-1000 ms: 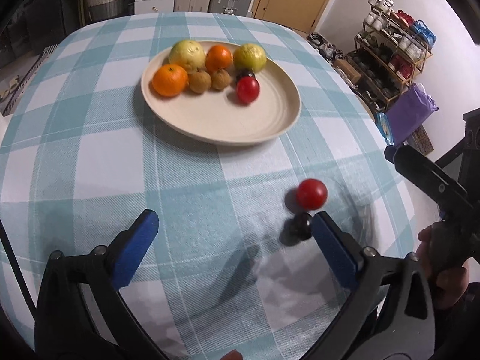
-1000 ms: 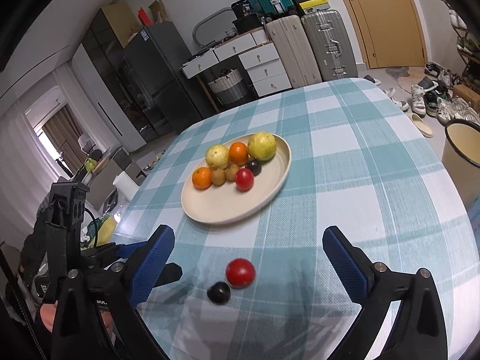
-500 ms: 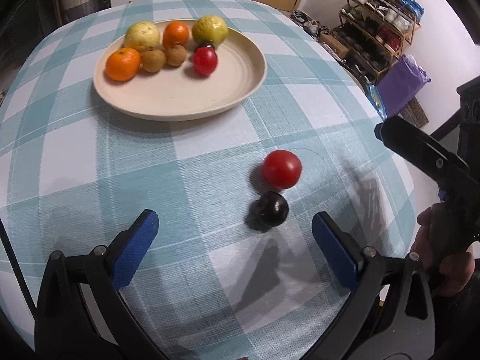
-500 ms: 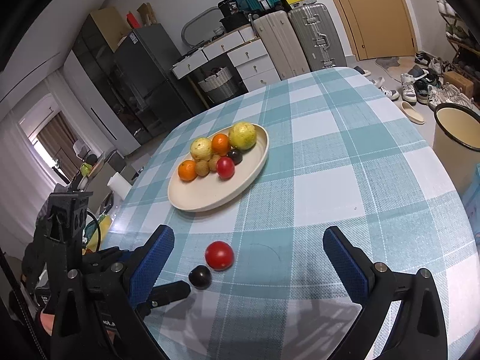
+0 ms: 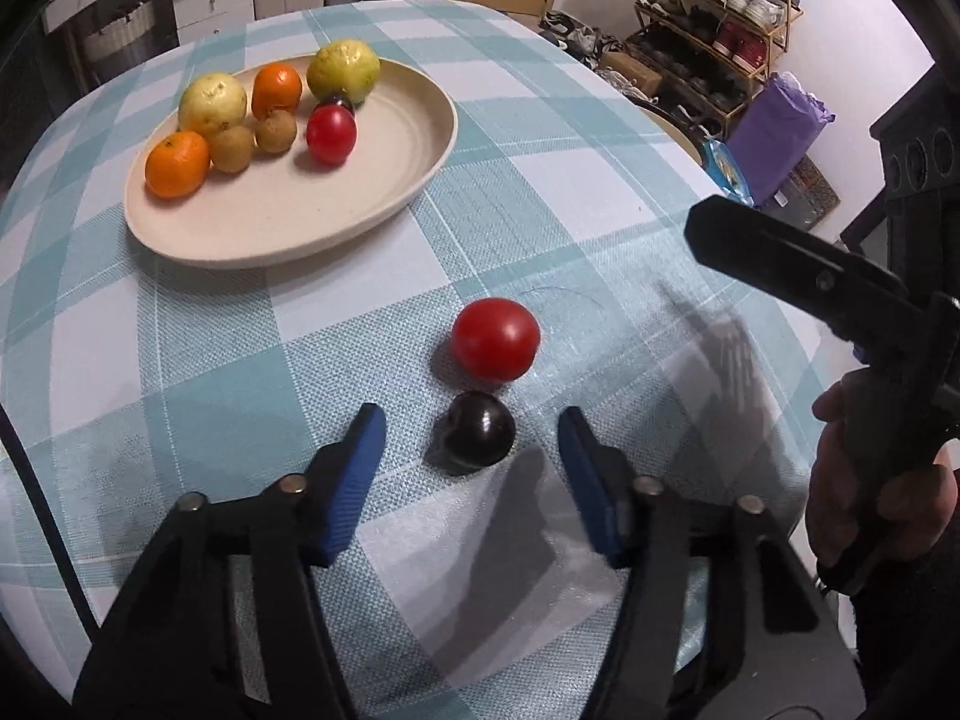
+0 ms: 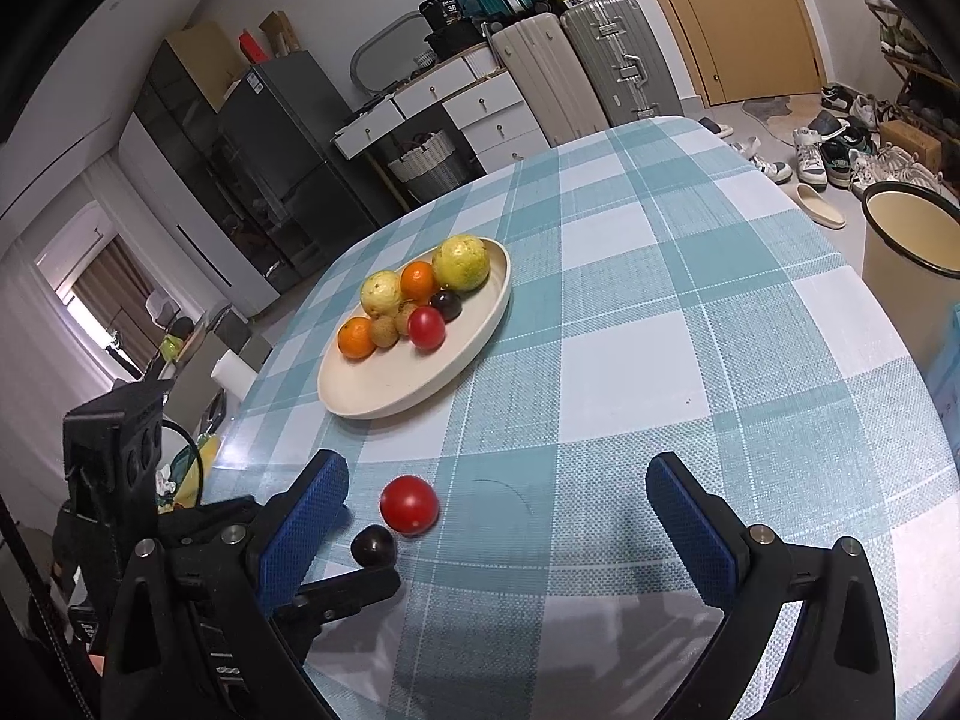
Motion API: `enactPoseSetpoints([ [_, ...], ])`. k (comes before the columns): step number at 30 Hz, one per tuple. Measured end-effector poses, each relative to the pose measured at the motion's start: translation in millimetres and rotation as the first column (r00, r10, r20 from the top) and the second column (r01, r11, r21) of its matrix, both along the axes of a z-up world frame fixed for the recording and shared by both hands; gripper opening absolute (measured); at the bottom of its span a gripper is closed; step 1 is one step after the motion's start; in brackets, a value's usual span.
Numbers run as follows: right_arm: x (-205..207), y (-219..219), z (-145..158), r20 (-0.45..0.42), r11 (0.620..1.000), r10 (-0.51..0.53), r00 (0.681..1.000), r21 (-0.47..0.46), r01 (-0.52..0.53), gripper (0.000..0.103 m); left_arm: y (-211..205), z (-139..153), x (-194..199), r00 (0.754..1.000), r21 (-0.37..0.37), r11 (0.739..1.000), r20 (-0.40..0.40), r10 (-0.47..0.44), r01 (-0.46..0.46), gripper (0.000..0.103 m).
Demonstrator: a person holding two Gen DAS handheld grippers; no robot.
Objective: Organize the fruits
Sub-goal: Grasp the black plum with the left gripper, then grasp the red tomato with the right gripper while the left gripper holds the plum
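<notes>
A dark plum [image 5: 479, 438] and a red tomato [image 5: 495, 339] lie on the checked tablecloth. My left gripper [image 5: 471, 429] is open, its blue fingers on either side of the plum without touching it. A cream plate [image 5: 384, 180] further back holds oranges, guavas, small brown fruits, a tomato and a plum. My right gripper [image 6: 495, 495] is open and empty above the cloth; the tomato [image 6: 409, 504] and plum [image 6: 373, 546] lie near its left finger. The plate also shows in the right wrist view [image 6: 384, 390].
The right gripper's body [image 5: 798, 264] and hand are at the right in the left wrist view. The table edge curves away on the right, with a shoe rack [image 5: 714, 6] and purple bag [image 5: 780, 132] beyond. A bin [image 6: 912, 234] stands on the floor.
My left gripper has moved forward over the plum and its fingers have narrowed around it. The right gripper has drifted slightly; the fruits have not moved.
</notes>
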State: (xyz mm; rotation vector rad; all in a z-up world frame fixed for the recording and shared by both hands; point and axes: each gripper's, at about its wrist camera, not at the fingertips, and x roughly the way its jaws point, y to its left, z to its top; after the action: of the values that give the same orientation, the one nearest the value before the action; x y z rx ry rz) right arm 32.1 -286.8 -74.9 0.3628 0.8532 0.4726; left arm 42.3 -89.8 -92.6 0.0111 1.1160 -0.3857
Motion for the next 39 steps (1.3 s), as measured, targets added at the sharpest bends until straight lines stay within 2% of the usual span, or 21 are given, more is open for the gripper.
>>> enactPoseSetpoints([
  [5,-1.0,-3.7,-2.3,-0.004,1.0,-0.005,1.0,0.005,0.005,0.102,-4.3,-0.8,-0.4,1.0,-0.002,1.0,0.003,-0.028,0.028,0.025],
  [7,-1.5,-5.2,-4.5,-0.011,1.0,-0.008,1.0,0.008,0.008,0.102,-3.4,-0.3,-0.7,0.999,-0.016,0.999,0.006,-0.032,0.032,0.022],
  [11,-3.1,-5.6,-6.5,-0.02,1.0,-0.005,1.0,0.013,0.006,0.102,4.9,2.5,-0.7,1.0,-0.058,0.998,0.004,-0.023,0.023,0.021],
  [26,-6.1,16.1,-8.5,-0.017,0.997,0.07,0.997,0.029,-0.069,0.102,50.1,26.3,-1.1,0.994,-0.113,0.99,0.049,0.093,-0.087,0.021],
  [39,-6.7,54.0,-8.6,0.012,0.985,0.171,0.985,-0.039,-0.17,0.1,87.1,28.6,1.6,0.984,-0.142,0.976,0.049,0.172,-0.164,0.021],
])
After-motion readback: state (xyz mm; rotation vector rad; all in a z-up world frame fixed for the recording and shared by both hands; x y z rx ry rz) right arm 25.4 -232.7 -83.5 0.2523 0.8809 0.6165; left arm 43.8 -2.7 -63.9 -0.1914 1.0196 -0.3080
